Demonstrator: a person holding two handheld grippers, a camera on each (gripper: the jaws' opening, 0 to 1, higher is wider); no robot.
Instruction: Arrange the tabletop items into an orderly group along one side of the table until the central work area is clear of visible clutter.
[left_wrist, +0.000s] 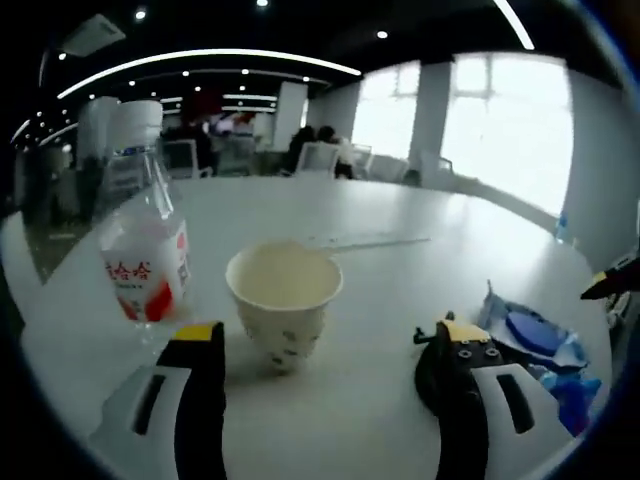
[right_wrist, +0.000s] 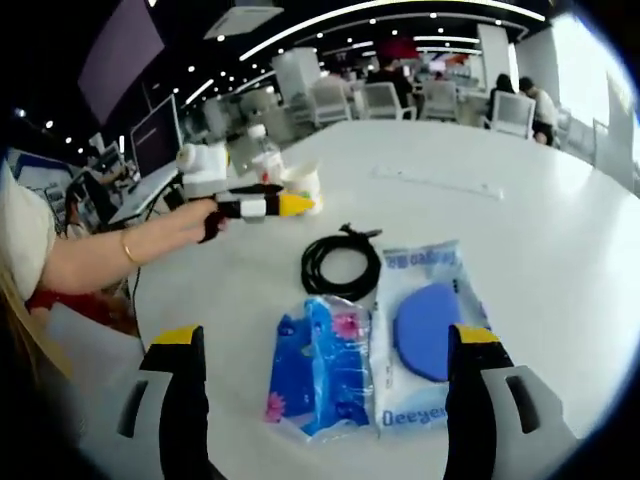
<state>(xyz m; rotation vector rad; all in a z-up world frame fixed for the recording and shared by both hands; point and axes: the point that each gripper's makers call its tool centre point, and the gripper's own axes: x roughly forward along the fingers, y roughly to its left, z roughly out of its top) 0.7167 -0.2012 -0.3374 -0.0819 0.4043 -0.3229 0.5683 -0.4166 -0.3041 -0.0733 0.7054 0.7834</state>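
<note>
So the left gripper (left_wrist: 325, 345) has its jaws spread wide with nothing in them, lined up on either side of a paper cup (left_wrist: 284, 303) that stands upright on the white surface (left_wrist: 400, 240). The cup sits just past the jaw tips, not touching them as far as I can tell. Just beside it on the left gripper view's left is a plastic bottle (left_wrist: 143, 225) with a white cap and a red and white label, also upright. Over by the right jaw there's a bit of black cable (left_wrist: 437, 335) and the edge of a blue packet (left_wrist: 540, 340).

The right gripper (right_wrist: 325, 345) is wide open too, holding nothing, hovering over two packets lying flat side by side: a blue patterned one (right_wrist: 320, 370) and a clear one with a blue round thing inside (right_wrist: 425, 325). They look like they're touching. Just past them is the black cable (right_wrist: 342, 265), coiled up. Further back in the right gripper view, a person's hand (right_wrist: 195, 220) holds the left gripper right at the cup (right_wrist: 303, 185) and bottle (right_wrist: 264, 155), well apart from the packets.
</note>
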